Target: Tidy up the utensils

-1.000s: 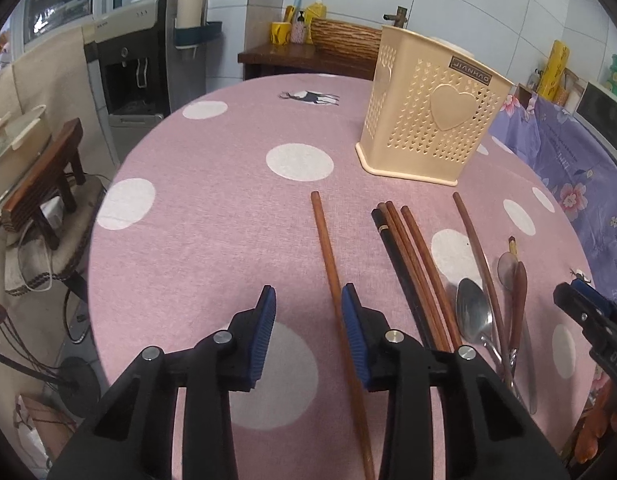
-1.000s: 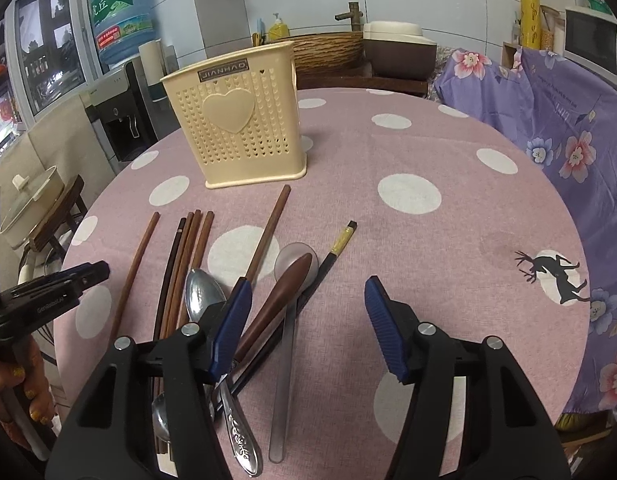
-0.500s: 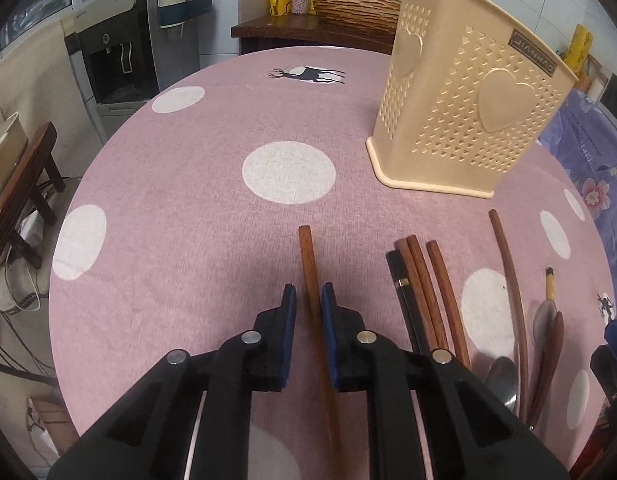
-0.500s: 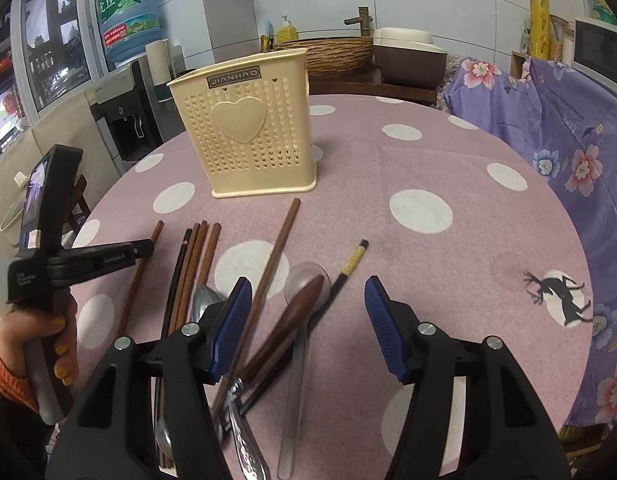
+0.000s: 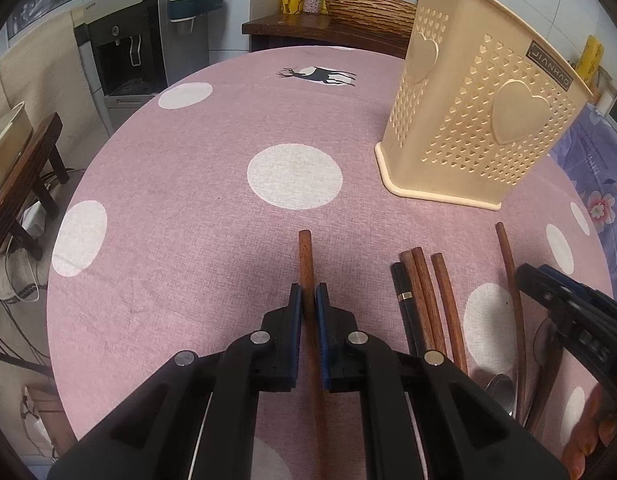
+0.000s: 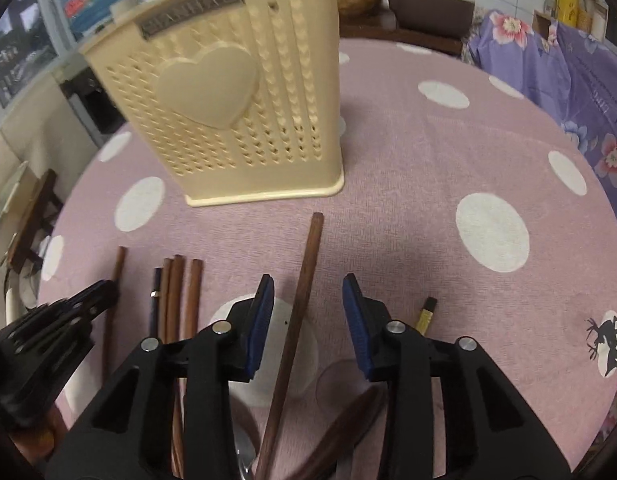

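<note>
Pink dotted desk (image 5: 188, 208), kitchen behind. My left fingers (image 5: 309, 300) clenched on one wooden chopstick (image 5: 305, 256) near its top: light, stiff, smooth. Right fingers (image 6: 308, 308) released, straddling another chopstick (image 6: 304, 280). Holder (image 5: 480, 120) ahead-right.

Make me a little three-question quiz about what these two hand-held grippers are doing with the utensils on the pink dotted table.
1. True or false: the left gripper is shut on a brown wooden chopstick lying apart from the others.
2. How do the jaws of the right gripper stand? A) clamped shut B) open, with a long brown wooden chopstick between them C) out of view
3. Fill in: the cream perforated plastic utensil holder has a raised ____ shape on its side.

Key: 1 true; 2 B; 3 heart.
</note>
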{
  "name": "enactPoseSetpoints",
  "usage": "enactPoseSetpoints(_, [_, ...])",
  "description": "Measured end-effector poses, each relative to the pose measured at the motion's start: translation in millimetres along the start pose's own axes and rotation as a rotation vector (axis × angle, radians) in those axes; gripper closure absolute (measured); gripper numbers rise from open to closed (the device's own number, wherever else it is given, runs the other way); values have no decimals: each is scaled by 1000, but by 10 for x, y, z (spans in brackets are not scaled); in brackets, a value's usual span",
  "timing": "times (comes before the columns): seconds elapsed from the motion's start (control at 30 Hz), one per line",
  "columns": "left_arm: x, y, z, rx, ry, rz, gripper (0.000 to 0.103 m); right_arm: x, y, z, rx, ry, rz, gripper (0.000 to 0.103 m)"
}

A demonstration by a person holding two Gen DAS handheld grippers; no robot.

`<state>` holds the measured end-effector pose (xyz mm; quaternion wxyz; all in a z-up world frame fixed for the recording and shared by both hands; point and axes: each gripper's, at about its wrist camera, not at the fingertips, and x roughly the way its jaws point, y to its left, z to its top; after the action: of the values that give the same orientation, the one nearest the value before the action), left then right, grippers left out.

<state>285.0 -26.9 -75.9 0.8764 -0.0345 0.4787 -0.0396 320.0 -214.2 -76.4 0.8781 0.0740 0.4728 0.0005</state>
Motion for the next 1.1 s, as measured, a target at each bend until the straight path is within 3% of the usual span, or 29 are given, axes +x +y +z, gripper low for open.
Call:
enactPoseSetpoints(0.13, [14,-3,7,2,-1,2,95,102,42,22,10,29,-25,74])
enactPoseSetpoints(0.43, [19,-27,-4,4,-6,18,95,115,181,-12,-37,-7,-120,87])
enactPoseSetpoints(0.67, [23,-90,-45,16,-12,41,95,84,296,-52,-62,-8,-137,93])
enactPoseSetpoints(0.8, [27,-112,-43,21,-15,50,95,60,241,-43,-35,-9,-105,94])
enactPoseSetpoints(1.1, [-15,-90,-22,14,-27,38,95,-84,34,7,71,-41,58,95])
